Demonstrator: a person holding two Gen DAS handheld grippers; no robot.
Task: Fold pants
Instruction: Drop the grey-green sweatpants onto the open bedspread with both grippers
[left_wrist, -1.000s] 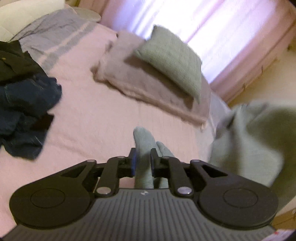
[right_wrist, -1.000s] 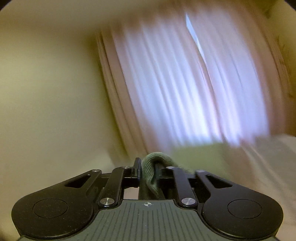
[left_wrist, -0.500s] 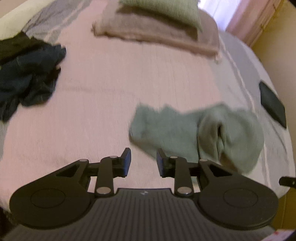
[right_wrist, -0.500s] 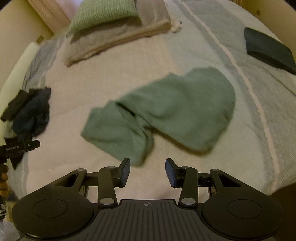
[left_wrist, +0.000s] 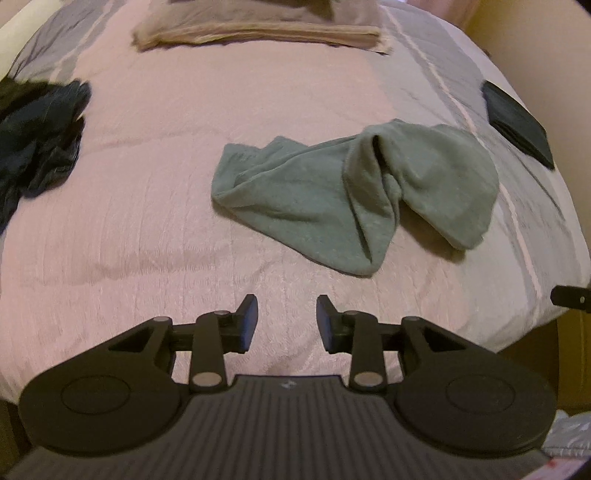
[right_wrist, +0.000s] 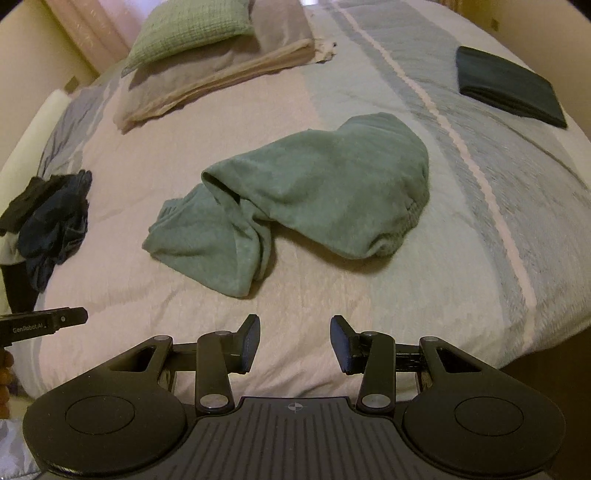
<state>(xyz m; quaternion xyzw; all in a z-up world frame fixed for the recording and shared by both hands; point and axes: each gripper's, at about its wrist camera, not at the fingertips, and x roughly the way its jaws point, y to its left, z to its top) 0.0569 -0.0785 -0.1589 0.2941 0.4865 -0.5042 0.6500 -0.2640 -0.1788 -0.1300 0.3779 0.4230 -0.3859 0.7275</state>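
Note:
Green pants (left_wrist: 332, 192) lie crumpled in a loose heap on the bed (left_wrist: 147, 206), also seen in the right wrist view as green pants (right_wrist: 295, 195). My left gripper (left_wrist: 286, 321) hovers open over the bedspread near the front edge, short of the heap, with nothing between its fingers. My right gripper (right_wrist: 294, 341) is open too and empty, a little back from the pants. The tip of the left gripper (right_wrist: 44, 323) shows at the left edge of the right wrist view, and the right gripper's tip (left_wrist: 570, 295) at the right edge of the left wrist view.
A pile of dark clothes (right_wrist: 51, 221) lies at the bed's left side. A folded dark garment (right_wrist: 509, 86) sits at the far right. Pillows (right_wrist: 207, 48) are stacked at the head of the bed. The bed's front edge (right_wrist: 535, 354) drops off near the grippers.
One second ago both grippers were shut on the green pants, held up in the air. They let go; the pants dropped onto the bed, and both grippers pulled back, open.

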